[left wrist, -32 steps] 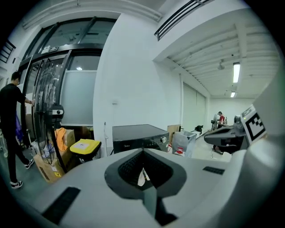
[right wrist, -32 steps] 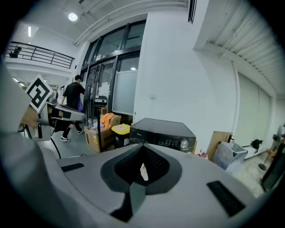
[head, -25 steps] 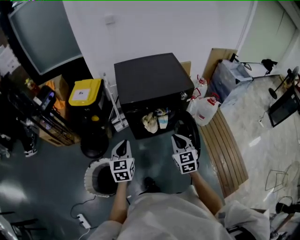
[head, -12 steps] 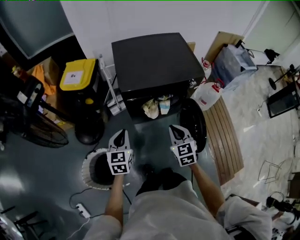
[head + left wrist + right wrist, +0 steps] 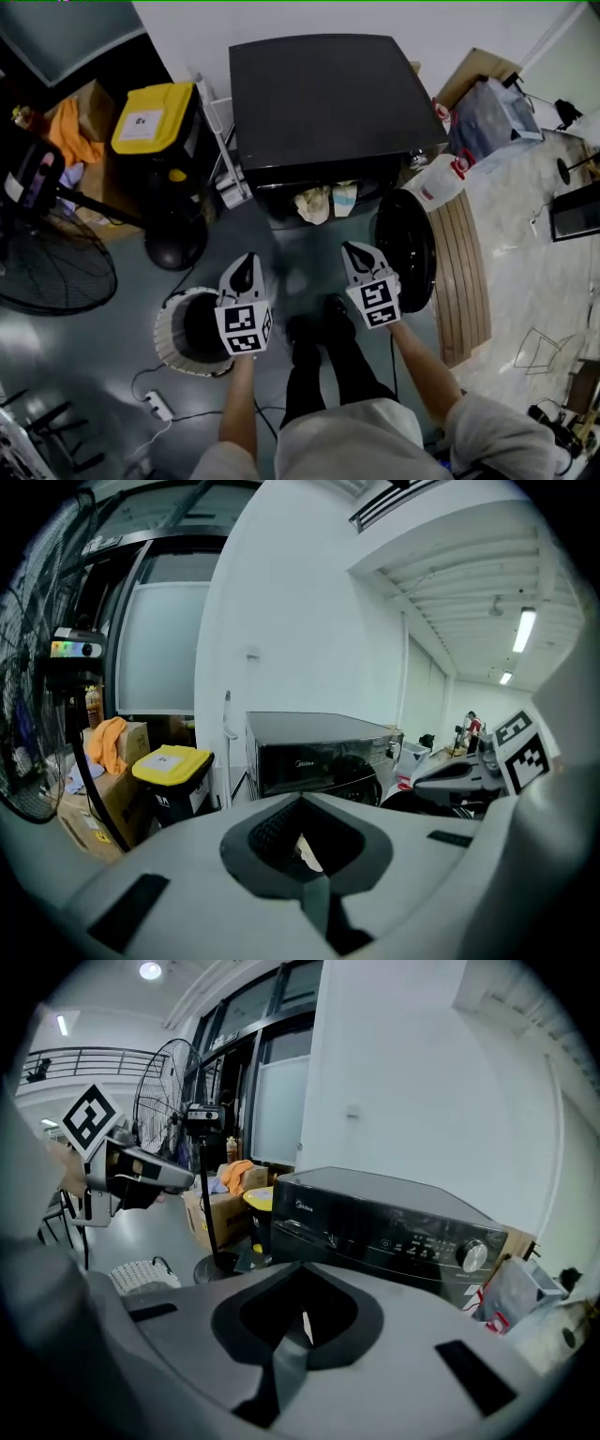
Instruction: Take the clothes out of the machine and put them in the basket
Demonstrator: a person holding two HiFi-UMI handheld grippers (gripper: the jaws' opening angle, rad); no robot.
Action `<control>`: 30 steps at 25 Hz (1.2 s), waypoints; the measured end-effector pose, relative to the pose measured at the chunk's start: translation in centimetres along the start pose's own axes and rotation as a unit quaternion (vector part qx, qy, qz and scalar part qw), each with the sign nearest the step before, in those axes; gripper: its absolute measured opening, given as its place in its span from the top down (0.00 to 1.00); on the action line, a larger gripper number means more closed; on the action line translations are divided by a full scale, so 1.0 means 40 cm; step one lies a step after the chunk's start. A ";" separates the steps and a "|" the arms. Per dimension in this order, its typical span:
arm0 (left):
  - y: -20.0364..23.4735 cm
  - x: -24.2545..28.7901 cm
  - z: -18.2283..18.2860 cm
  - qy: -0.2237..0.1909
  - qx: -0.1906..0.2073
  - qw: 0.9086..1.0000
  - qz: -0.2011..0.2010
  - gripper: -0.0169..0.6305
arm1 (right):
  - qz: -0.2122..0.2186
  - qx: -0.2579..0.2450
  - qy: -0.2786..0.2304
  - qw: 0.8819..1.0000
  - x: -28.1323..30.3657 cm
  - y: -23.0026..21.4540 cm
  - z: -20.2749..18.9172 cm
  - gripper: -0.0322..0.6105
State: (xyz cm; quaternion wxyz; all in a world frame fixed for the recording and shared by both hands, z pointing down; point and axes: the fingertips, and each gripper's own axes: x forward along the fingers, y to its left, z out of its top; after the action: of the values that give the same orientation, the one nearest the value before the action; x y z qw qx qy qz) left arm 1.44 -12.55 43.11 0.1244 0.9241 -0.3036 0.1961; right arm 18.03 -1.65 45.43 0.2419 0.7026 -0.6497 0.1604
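**Black washer open, 2 shut grippers hovering in front of it**

Black front-loading machine [image 5: 323, 94] is standing against a white wall, and its round door [image 5: 405, 248] is hanging open to the right. Pale cream and light blue clothes [image 5: 326, 200] are sitting bunched in the drum opening, touched by neither gripper. I am holding the left gripper [image 5: 246, 264] and the right gripper [image 5: 357, 251] side by side over the grey floor, both pointing toward the machine and well short of the clothes. Each gripper view is showing its fingers pressed together with nothing between them: left gripper [image 5: 302, 846], right gripper [image 5: 302, 1321]. A white woven basket [image 5: 169, 328] is standing on the floor just beside the left gripper, on its outer side. A yellow-lidded bin [image 5: 155, 117] is standing left of the machine.
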 end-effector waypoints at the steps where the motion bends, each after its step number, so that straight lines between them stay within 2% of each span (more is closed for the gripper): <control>1: 0.001 0.015 -0.031 0.002 -0.006 1.000 0.003 0.95 | 0.003 0.003 -0.002 1.000 0.017 -0.004 -0.021 0.92; 9: -0.007 0.167 -0.229 0.030 -0.019 0.999 0.028 0.95 | 0.035 0.003 0.012 0.999 0.186 -0.050 -0.210 0.92; 16: -0.033 0.289 -0.404 0.036 -0.016 0.999 0.021 0.95 | 0.052 -0.025 0.033 0.998 0.328 -0.061 -0.413 0.92; 23: -0.002 0.392 -0.544 0.043 -0.015 0.999 0.017 0.95 | 0.066 -0.053 0.051 0.995 0.473 -0.023 -0.595 0.92; 27: 0.006 0.454 -0.592 0.041 -0.006 0.999 0.005 0.95 | 0.060 -0.094 0.055 0.992 0.563 -0.023 -0.651 0.92; 30: 0.007 0.489 -0.620 0.036 -0.006 0.999 0.000 0.95 | 0.048 -0.168 0.058 0.983 0.636 -0.031 -0.670 0.92</control>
State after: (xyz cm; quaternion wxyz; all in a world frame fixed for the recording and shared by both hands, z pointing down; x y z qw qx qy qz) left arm 8.59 -14.15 73.82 0.1411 0.9155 -0.3006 0.2272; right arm 24.29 -8.16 81.26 0.3859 0.6092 -0.6854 0.1006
